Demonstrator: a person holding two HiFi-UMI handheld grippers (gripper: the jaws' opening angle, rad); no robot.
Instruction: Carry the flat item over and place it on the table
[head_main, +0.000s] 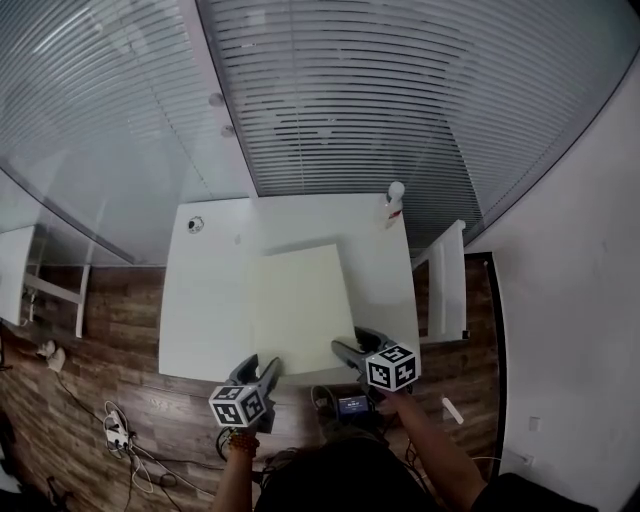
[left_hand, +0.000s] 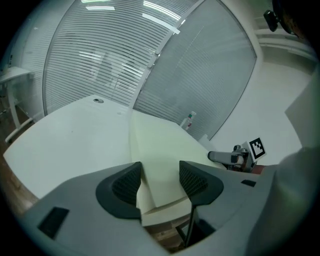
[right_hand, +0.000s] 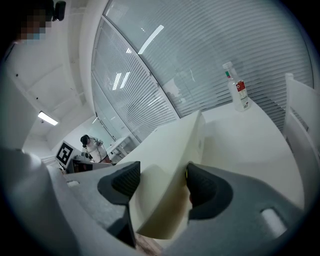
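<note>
We are clamping left tongs (head_main: 267, 364) and right tongs (head_main: 346, 349) on the near edge of the board (head_main: 298, 300), which is stretching ahead over the desk (head_main: 205, 290).

A small round object (head_main: 195, 224) at the far left of the table (head_main: 200, 320) is too small to identify, and the label on the bottle (head_main: 394, 203) at the far right cannot be read. Whether the left gripper (head_main: 262, 366) actually presses on the flat panel (head_main: 300, 305) cannot be told. Cables (head_main: 118, 432) on the floor, near left, are indistinct.
</note>
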